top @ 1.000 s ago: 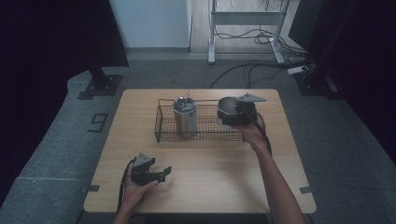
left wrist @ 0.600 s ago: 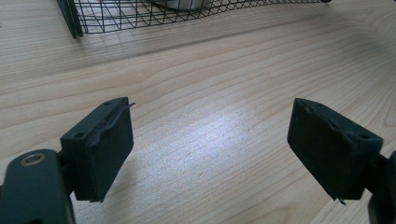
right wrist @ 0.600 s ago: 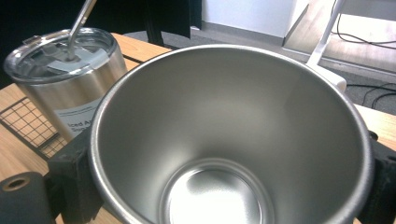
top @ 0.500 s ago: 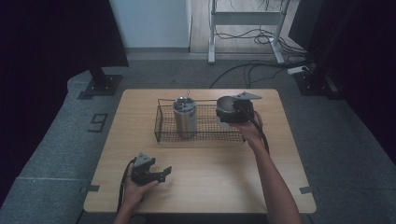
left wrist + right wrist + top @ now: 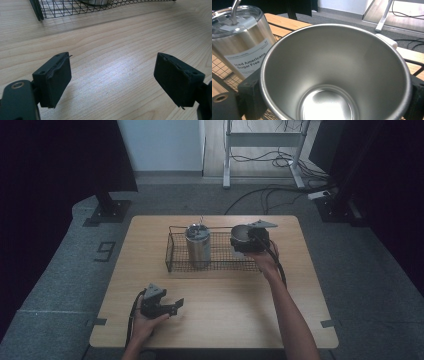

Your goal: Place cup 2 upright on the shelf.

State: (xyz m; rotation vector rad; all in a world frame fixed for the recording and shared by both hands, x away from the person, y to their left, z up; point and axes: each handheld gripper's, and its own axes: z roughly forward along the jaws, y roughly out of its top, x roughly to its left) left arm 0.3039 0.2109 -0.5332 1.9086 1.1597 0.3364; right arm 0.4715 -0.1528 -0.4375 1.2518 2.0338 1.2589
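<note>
Cup [image 5: 334, 75] sits clamped between the right gripper [image 5: 248, 240] jaws over the basket [image 5: 175, 262], mouth facing the camera; left gripper [image 5: 112, 77] jaws gape wide, empty.

A light wooden bench [image 5: 215, 325] stands on grey carpet [image 5: 60, 305]. Dark curtains [image 5: 50, 160] hang upper left; a white metal frame [image 5: 262, 140], perhaps a desk, with loose cables [image 5: 260, 195] stands top centre.

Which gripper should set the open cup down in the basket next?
Right. The right gripper already holds the open cup over the basket, beside the lidded tumbler. The left gripper rests open and empty at the table's near edge.
</note>
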